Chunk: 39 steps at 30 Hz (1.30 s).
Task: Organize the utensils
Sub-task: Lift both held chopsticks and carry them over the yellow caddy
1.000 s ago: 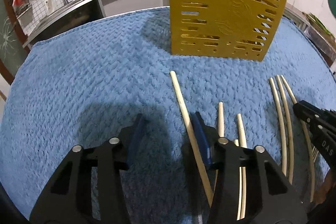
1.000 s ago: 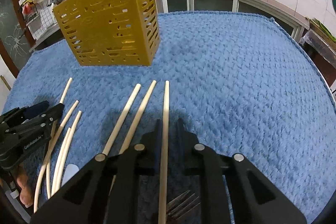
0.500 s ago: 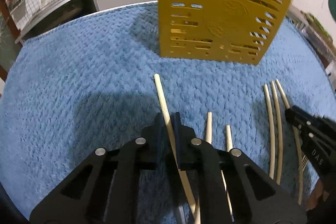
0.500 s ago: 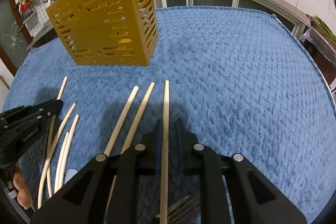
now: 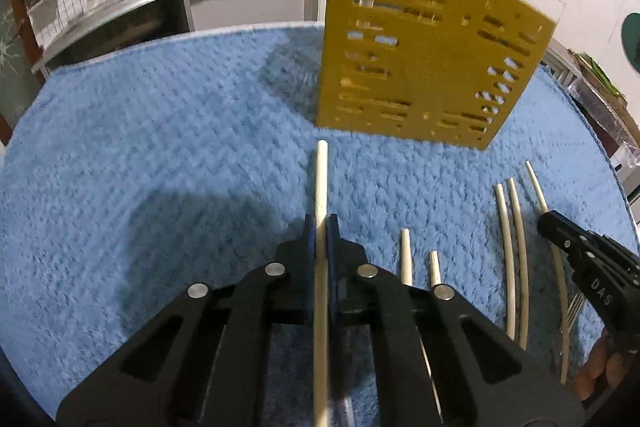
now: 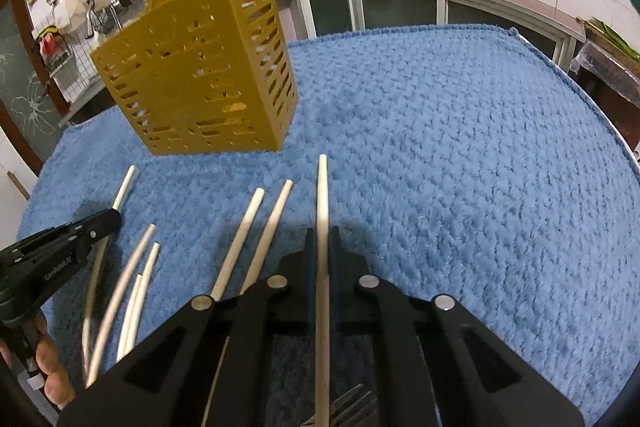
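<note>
Left wrist view: left gripper [image 5: 320, 227] clamps a light, stiff, slippery chopstick [image 5: 321, 179] mid-shaft, before the yellow holder [image 5: 424, 67]; right gripper [image 6: 322, 239] likewise.

Chopsticks [image 6: 236, 247] before caddy [image 6: 200, 71], on towel [image 6: 460, 147]

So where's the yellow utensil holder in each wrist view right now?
Left wrist: yellow utensil holder upper centre-right, beyond the chopstick.
Right wrist: holder upper left, standing on the blue towel.
Shared landmark: the towel's far edge, with the kitchen counter behind it.
</note>
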Available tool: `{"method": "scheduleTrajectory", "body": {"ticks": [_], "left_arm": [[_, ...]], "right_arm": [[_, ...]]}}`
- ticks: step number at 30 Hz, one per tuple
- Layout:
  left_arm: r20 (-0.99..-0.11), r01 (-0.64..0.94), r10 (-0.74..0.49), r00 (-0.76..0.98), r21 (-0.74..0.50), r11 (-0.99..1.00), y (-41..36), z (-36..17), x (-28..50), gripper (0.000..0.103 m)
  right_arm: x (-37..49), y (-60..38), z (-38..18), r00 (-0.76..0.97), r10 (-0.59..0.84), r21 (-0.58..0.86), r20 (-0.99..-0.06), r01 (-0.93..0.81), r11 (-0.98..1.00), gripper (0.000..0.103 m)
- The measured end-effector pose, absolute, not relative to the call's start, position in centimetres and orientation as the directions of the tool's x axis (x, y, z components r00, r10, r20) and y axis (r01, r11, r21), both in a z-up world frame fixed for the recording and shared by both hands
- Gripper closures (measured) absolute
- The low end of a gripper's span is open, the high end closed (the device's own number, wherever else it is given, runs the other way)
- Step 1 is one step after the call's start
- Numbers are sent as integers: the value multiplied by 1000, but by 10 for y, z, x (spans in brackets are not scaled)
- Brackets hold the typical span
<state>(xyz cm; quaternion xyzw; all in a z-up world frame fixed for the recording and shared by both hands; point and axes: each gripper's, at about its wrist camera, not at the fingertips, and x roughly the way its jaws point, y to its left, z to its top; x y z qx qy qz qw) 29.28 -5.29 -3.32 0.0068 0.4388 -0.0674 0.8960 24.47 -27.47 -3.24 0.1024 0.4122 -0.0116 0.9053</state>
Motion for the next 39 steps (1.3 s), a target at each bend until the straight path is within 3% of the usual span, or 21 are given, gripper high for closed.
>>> {"method": "scheduleTrajectory", "body": {"ticks": [7,16,31,39], "left_arm": [[-763,150,-176,622,-104,983,-44,-24,289,99],[-652,195,-283,703,-205,959,-32,18,275,99],[-395,309,-379,837,-231,923,-24,98,243,99],[-185,369,-402,897,-187,910,-18,162,221,99]], "right_arm": [[240,-279,-22,679,108,226,-726,87,970,97],[232,-281,5,748,140,253,-649,38,967,97],[199,-272,86,918,166,287,-359,-61,956,97],[197,-266,128,957,179,294,-227,-108,950,97]]}}
